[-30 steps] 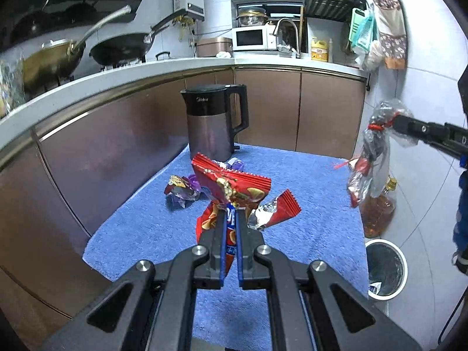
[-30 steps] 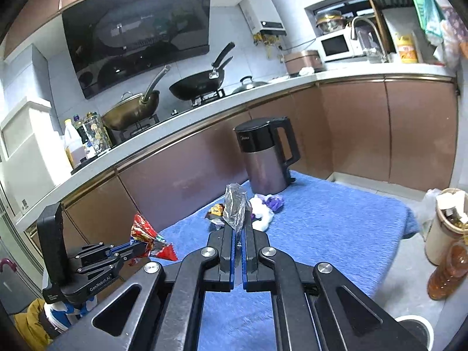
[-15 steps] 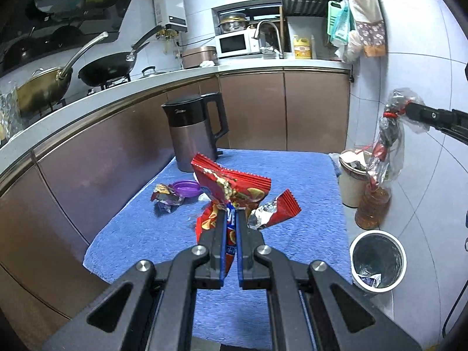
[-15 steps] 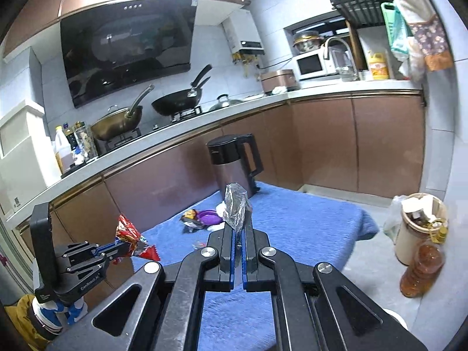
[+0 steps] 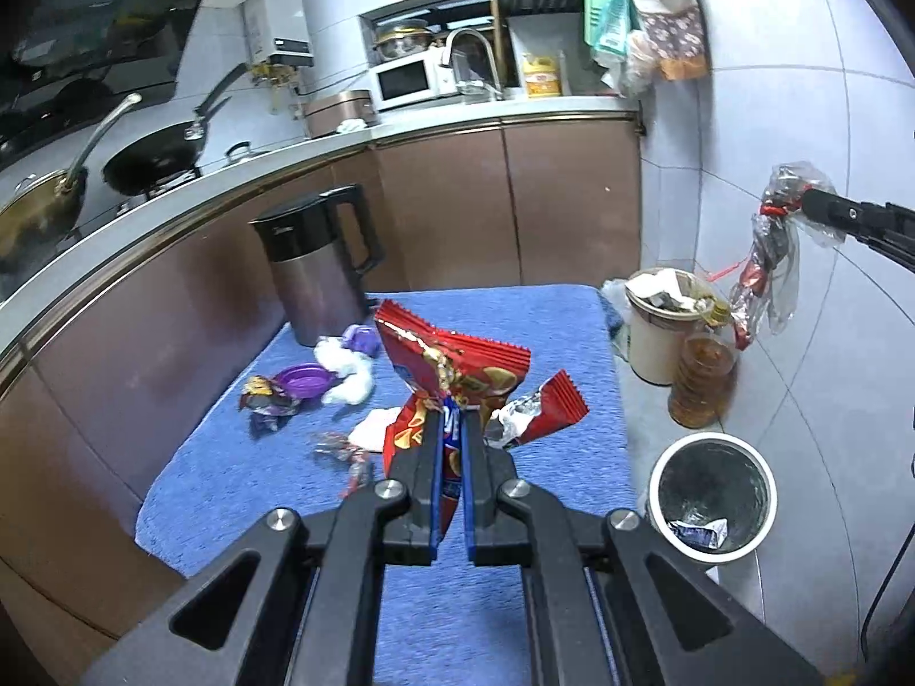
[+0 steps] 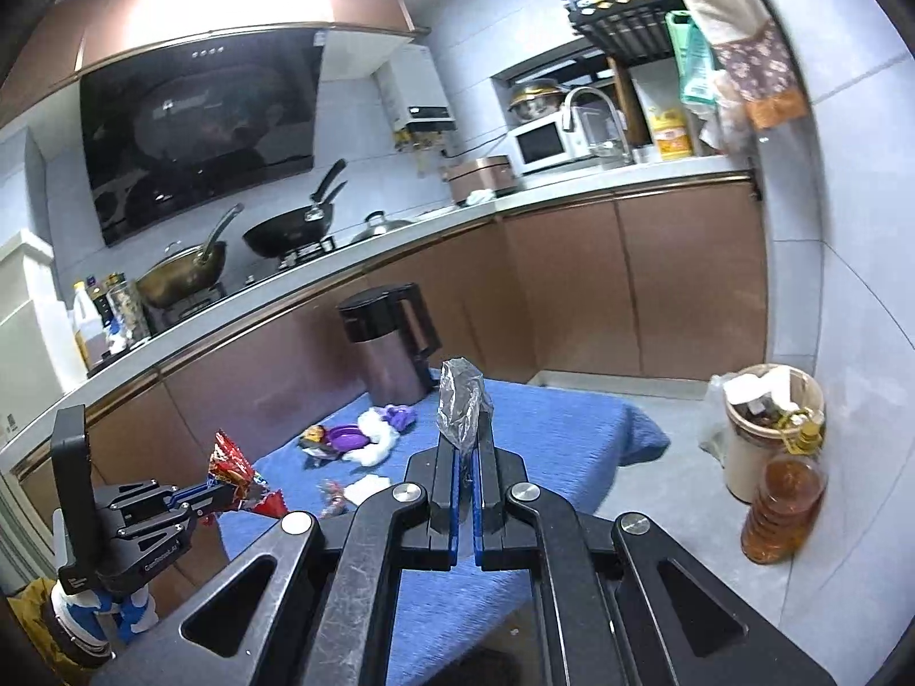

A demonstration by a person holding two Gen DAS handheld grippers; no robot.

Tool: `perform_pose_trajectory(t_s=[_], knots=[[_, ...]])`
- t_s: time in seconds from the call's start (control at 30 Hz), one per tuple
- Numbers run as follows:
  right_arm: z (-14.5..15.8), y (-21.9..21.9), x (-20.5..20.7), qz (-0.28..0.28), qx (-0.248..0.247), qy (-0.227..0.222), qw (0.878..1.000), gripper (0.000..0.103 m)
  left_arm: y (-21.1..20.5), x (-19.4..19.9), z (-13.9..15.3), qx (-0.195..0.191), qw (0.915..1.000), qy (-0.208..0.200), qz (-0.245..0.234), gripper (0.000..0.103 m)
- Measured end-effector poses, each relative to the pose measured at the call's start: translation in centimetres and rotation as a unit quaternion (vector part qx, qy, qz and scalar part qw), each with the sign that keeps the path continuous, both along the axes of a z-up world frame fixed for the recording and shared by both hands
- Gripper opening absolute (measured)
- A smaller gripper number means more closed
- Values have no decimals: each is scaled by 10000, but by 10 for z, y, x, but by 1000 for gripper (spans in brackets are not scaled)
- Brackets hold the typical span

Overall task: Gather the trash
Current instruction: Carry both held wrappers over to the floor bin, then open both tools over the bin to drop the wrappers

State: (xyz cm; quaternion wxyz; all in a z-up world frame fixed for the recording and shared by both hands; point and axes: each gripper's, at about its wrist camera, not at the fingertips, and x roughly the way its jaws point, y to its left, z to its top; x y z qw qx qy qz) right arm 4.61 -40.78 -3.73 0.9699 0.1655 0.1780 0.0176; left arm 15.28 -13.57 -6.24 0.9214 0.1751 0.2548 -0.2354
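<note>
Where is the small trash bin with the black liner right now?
In the left wrist view, the bin stands on the floor at lower right, beside the blue towel and just in front of the oil bottle.

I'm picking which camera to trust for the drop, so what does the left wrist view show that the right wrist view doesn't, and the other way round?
Only the left wrist view shows the small round bin on the floor, with a wrapper already inside, and the full length of the clear plastic wrapper hanging from the right gripper.

Only the right wrist view shows the range hood and the bottles by the stove.

Both show the blue towel, kettle, leftover scraps, the full beige bin, the oil bottle, and the left gripper shut on the red snack bags.
</note>
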Motion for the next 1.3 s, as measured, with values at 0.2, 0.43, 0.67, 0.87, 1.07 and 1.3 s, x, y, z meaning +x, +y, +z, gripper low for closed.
perform_pose_trajectory(t_s=[0.2,0.43,0.67,0.87,1.07,1.3], knots=[[-25,-32,-12,-333,177,160,9992,3,-45,-4,-14,191,9990,156,-361,5],[-63,-66,-25,-808,220,526,9951,3,-113,-6,-49,395,9929,641,-918,5],[-113,-101,-30,-1234,368,1073,9859,3,-187,-3,-104,659,9810,1190,-1380,5],[-160,-124,-25,-1498,468,1591,9747,3,-230,-2,-142,842,9696,1618,-1628,5],[-203,-140,-22,-1652,668,2009,9633,6,-260,-3,-167,951,9608,1837,-1848,7],[-238,-152,-17,-1728,868,2314,9534,16,-273,-1,-187,835,9472,2309,-2063,12]])
